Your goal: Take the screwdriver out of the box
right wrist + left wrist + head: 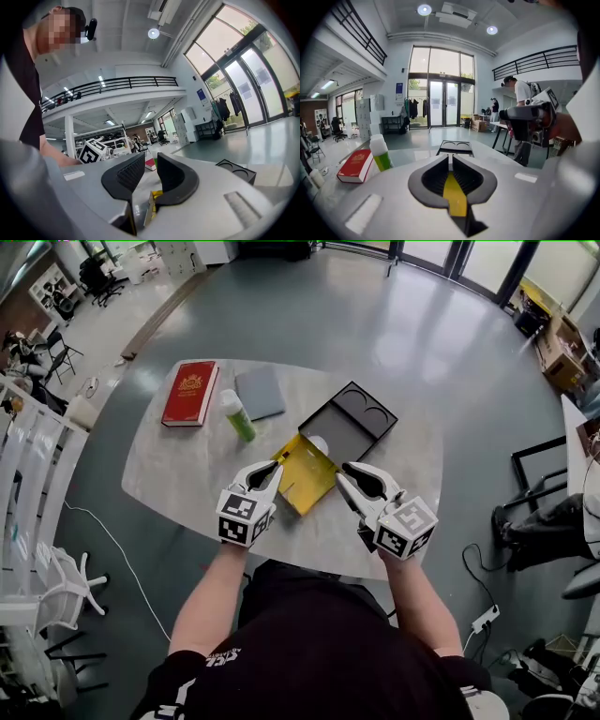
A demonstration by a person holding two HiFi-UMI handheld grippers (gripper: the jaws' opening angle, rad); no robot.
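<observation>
So, the yellow box (305, 479) was seen at the middle of the table (169, 465), its flap raised, just in front of a black tray (328, 424) with two round recesses. The screwdriver could not be made out in any view.

The left claw (450, 160) was closed on the near-left edge of the yellow box. Its tips were together, a thin pale line was pinched at them, and yellow showed in the slit lower down.

The right claw (151, 157) was held open at the box's right side. Its jaws were clearly apart. A card edge was seen low between them, close to one jaw, with no pad pressed on it.

A small white rounded thing (319, 443) was seen between box and tray and could not be identified.

A red book (190, 393) and a grey pad (260, 392) were seen flat at the far left of the table. A green bottle (238, 415) was stood upright between them. All three were well apart from both claws.
</observation>
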